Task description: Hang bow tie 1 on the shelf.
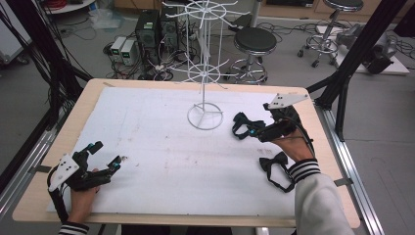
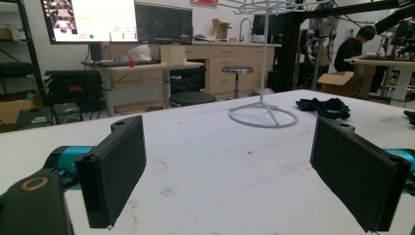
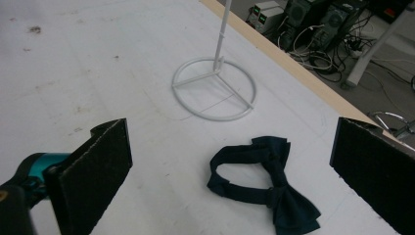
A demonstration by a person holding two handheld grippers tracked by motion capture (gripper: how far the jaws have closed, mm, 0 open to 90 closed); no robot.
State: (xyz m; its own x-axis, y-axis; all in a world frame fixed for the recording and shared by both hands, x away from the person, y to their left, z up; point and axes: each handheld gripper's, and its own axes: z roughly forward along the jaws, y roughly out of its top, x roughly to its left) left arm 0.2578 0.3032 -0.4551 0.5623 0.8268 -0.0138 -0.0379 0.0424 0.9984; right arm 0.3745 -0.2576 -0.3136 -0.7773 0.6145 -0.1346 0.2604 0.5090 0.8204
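Right gripper point(image 1: 250, 128): jaws spread wide, empty, above a dark bow tie point(image 3: 266, 186) near the surface's right edge, beside the white wire stand point(image 1: 204, 116). Left gripper point(image 1: 105, 155): jaws apart, empty, near front-left corner. Second bow tie point(image 1: 275, 169): front right.

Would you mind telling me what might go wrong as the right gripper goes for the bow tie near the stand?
The right gripper, open, could pinch only the bow tie strap, leaving the bow dangling. The white stand sits close, so a swing might knock it. A second bow tie beside the wrist might get dragged.
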